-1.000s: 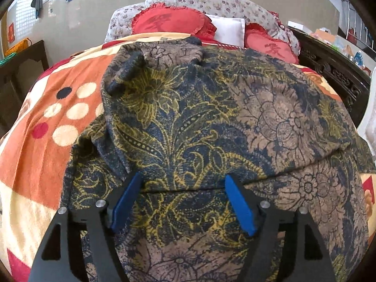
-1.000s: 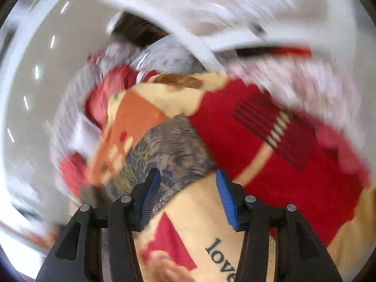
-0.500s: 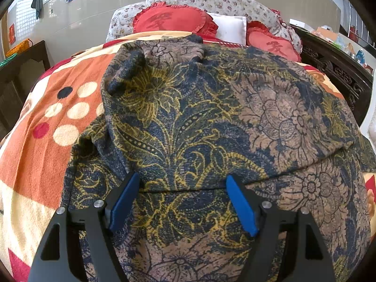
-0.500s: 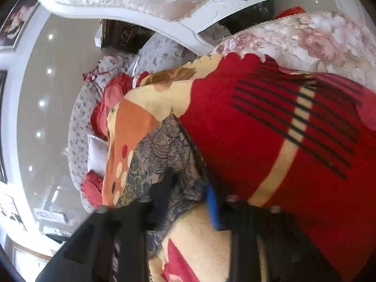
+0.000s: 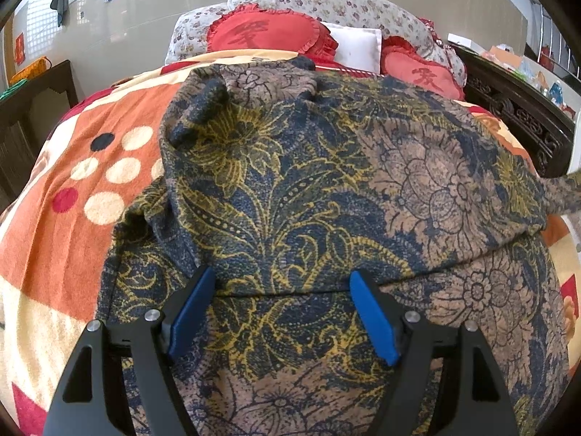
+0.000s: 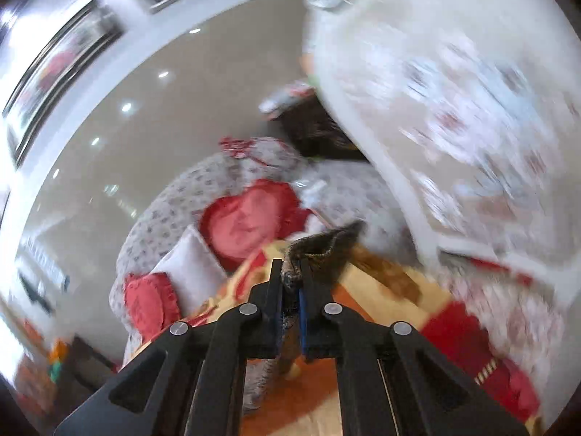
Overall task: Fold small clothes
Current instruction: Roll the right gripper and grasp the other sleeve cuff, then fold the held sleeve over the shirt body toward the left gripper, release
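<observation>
From my left wrist I see the whole garment (image 5: 308, 189) spread flat across the bed's blanket (image 5: 61, 225), with red cushions (image 5: 265, 32) by the headboard beyond it. My right wrist view is blurred and shows only a bunched corner of that cloth (image 6: 319, 247), lifted off the bed, with the cushions and wall behind.

My left gripper (image 5: 279, 312) hangs with its jaws wide apart over the near part of the garment, its blue pads (image 5: 190, 312) on either side of a folded hem; I cannot tell whether they touch the cloth. My right gripper (image 6: 290, 287) has just been closing, and its jaws are now pinched tight on the gathered corner, which pokes out past the fingertips.

The garment is a soft knit, patterned in dark blue, mustard yellow and dusty brown flowers, with one layer doubled over another.
</observation>
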`<state>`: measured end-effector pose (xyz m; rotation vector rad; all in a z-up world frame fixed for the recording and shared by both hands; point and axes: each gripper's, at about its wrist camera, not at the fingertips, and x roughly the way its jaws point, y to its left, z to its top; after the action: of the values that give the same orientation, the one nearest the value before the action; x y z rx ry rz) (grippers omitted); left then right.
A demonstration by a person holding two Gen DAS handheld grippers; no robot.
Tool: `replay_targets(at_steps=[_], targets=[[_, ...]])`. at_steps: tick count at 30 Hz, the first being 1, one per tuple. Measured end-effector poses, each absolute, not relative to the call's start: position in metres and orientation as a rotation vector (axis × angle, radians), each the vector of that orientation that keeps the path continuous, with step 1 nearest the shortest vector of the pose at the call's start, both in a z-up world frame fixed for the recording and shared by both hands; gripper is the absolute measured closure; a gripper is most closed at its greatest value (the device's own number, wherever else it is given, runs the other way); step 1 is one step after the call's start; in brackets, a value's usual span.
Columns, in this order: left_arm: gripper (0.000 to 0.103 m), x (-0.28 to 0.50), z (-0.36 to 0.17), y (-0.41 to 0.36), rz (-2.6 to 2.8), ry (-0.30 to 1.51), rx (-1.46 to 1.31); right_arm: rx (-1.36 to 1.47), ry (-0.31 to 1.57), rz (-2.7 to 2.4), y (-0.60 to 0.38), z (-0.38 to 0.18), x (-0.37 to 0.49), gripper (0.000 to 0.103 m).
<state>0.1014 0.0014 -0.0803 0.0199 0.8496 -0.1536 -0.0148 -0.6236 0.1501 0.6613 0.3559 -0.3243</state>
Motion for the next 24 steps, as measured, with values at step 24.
replay_targets(at_steps=[24], targets=[[0.016, 0.063, -0.082, 0.095, -0.049, 0.86, -0.219, 0.384, 0.766, 0.529, -0.126, 0.015, 0.179, 0.077]])
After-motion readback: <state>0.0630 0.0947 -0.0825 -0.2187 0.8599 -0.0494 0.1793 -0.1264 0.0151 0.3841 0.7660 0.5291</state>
